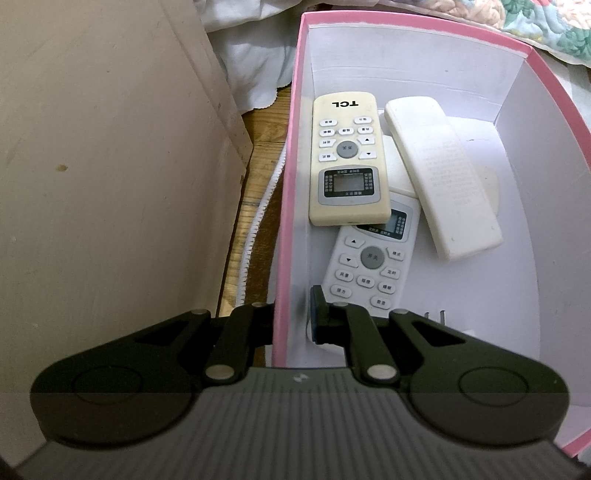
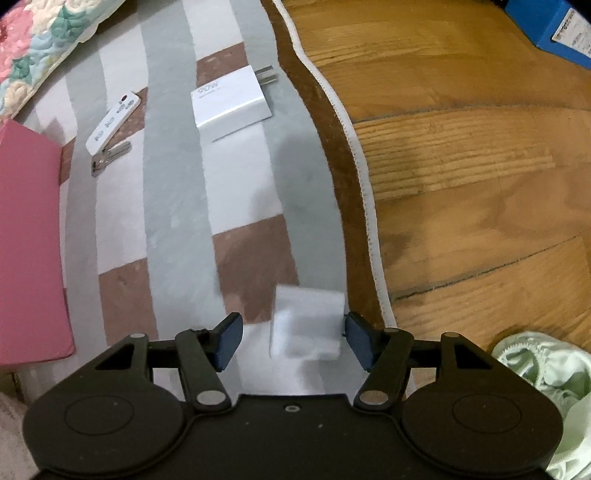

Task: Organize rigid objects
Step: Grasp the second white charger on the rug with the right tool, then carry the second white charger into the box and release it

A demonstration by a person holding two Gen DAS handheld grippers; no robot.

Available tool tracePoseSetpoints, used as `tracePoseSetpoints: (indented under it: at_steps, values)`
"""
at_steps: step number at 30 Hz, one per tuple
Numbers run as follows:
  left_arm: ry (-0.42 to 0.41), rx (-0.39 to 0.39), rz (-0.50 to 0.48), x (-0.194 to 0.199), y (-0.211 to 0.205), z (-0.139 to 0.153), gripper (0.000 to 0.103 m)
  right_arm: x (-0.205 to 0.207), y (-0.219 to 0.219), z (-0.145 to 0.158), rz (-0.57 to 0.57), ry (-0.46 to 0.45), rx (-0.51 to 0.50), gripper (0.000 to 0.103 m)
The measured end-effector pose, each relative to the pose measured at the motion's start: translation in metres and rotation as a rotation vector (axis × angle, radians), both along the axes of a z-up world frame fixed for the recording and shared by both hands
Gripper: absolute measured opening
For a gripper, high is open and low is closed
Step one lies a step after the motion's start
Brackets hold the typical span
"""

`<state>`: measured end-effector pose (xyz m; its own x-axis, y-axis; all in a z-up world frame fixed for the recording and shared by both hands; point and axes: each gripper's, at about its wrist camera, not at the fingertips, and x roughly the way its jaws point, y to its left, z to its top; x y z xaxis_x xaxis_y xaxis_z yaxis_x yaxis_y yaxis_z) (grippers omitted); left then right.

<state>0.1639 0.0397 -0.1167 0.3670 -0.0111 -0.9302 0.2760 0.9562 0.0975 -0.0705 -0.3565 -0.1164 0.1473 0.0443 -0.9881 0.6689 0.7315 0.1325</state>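
In the left wrist view, a pink box [image 1: 291, 155] with a white inside holds a yellowed TCL remote [image 1: 349, 158], a white remote [image 1: 373, 258] and a face-down cream remote [image 1: 443, 177]. My left gripper [image 1: 291, 317] straddles the box's left wall, one finger outside and one inside, closed on the wall. In the right wrist view, my right gripper [image 2: 295, 339] is open around a blurred white block [image 2: 308, 321] on the striped rug. A white 90W charger [image 2: 231, 98] and a small white remote with keys [image 2: 110, 125] lie further ahead.
A beige cabinet panel [image 1: 110, 166] stands left of the box. Wood floor [image 2: 461, 147] lies right of the rug's white edge [image 2: 364, 177]. The pink box side [image 2: 29, 240] is at left, a blue box [image 2: 554, 29] far right, green cloth [image 2: 543, 373] near right.
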Motion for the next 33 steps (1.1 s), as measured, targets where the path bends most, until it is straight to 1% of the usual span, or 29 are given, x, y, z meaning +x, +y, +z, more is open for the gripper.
tracePoseSetpoints:
  at_steps: [2,3,4,5,7,14,24,29,33]
  values:
    - [0.000,0.000,0.000,0.000,0.000,0.000,0.008,0.004,0.002,-0.003,0.031,0.008,-0.038,0.067]
    - [0.000,0.000,0.000,0.000,0.000,0.000,0.008,0.005,0.003,-0.004,0.047,0.014,-0.055,0.064]
    - [0.000,0.000,0.000,0.000,0.000,0.000,0.008,0.007,0.006,-0.004,0.071,0.022,-0.077,0.058]
    - [0.000,0.000,0.000,0.000,0.000,0.000,0.008,0.007,0.009,-0.004,0.095,0.026,-0.104,0.055]
    - [0.000,-0.001,0.000,0.000,0.000,0.000,0.008,0.007,0.011,-0.002,0.128,0.011,-0.130,0.052]
    - [-0.001,-0.001,0.000,0.000,-0.001,0.000,0.008,0.008,0.012,0.004,0.106,-0.062,-0.117,0.052]
    - [0.000,-0.002,0.000,0.000,-0.001,0.000,0.008,0.044,0.041,0.013,0.226,-0.153,-0.094,0.052]
    - [0.000,-0.003,0.001,0.000,-0.001,0.000,0.008,0.049,0.051,0.031,0.247,-0.201,-0.060,0.052]
    - [0.000,-0.005,0.001,0.000,-0.001,0.000,0.008,0.055,0.068,0.055,0.308,-0.242,-0.057,0.052]
